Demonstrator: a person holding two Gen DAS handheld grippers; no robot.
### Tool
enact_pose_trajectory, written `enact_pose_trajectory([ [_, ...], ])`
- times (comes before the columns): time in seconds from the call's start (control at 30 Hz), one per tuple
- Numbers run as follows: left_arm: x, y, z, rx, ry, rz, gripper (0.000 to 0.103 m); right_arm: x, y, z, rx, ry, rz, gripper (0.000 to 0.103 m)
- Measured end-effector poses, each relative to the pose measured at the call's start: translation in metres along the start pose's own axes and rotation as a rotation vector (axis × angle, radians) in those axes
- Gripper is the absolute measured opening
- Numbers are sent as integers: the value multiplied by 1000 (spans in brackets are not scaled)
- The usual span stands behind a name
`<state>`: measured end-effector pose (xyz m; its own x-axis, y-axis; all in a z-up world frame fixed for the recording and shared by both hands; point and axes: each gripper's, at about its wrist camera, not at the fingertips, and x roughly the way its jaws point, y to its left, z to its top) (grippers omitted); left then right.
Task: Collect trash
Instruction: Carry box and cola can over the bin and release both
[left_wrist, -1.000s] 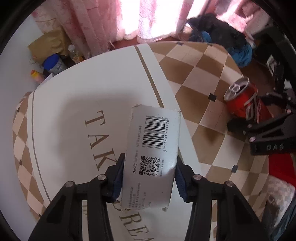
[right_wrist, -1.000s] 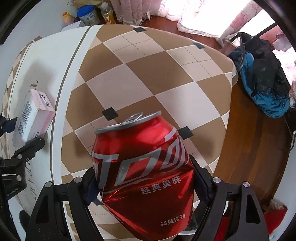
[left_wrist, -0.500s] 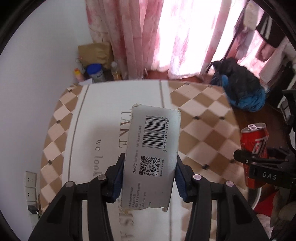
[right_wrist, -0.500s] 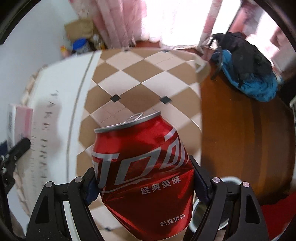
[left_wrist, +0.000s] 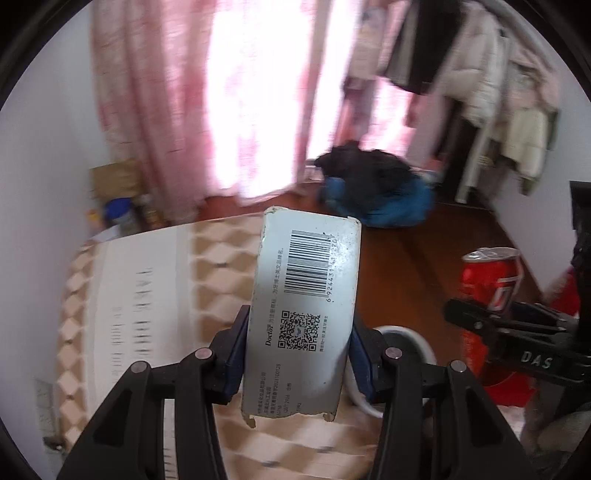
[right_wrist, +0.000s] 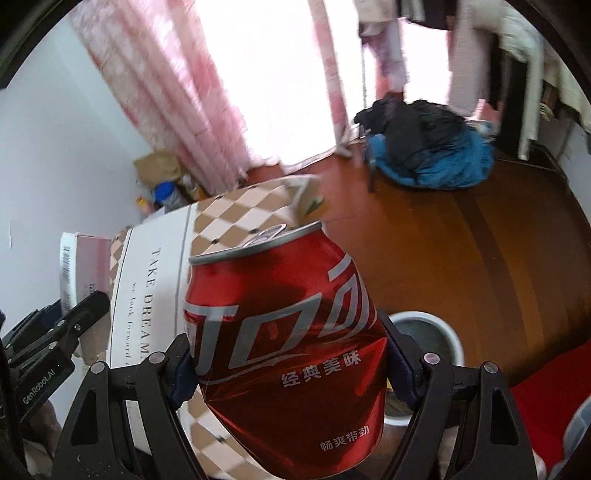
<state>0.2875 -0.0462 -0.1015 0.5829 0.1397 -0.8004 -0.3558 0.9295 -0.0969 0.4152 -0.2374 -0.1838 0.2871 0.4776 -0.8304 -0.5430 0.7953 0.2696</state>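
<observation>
Both grippers have risen off the checkered table (right_wrist: 236, 218) since a second ago, and the floor and a white-rimmed bin (right_wrist: 439, 325) now show beneath them. The left gripper (left_wrist: 297, 354) is clenched on a white carton (left_wrist: 306, 306), its blue pads pressed on the two long sides and the barcode face towards the camera. The right gripper (right_wrist: 288, 365) grips a dented red cola can (right_wrist: 280, 339) around its lower body, the pull-tab end pointing away. From the left wrist view, the can (left_wrist: 491, 273) sits to the right, above what may be the same bin (left_wrist: 406, 332), though blur makes that hard to confirm. Pink curtains (right_wrist: 166, 88) hang at the far window, and a blue and black bag (right_wrist: 428, 155) lies on the wooden floor (right_wrist: 480, 240) near them.
</observation>
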Motion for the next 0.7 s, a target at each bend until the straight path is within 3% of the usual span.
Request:
enact_pose_trajectory([
  [0.1, 16, -40, -4, 5, 43, -98, 45, -31, -44, -12, 47, -23, -20, 83],
  [0.2, 55, -73, -13, -17, 145, -186, 45, -46, -93, -27, 98, -22, -59, 83],
  [0.37, 144, -110, -36, -79, 367, -272, 45, -27, -181, -57, 212, 66, -112, 83],
  [0.6, 253, -121, -55, -138, 568, -214, 47, 73, -271, -98, 374, 269, -92, 83],
  [0.67, 269, -123, -57, -131, 594, -185, 60, 105, -289, -108, 409, 319, -73, 84],
  [0.7, 273, -125, -59, -126, 598, -172, 76, 118, -293, -112, 420, 340, -71, 84],
])
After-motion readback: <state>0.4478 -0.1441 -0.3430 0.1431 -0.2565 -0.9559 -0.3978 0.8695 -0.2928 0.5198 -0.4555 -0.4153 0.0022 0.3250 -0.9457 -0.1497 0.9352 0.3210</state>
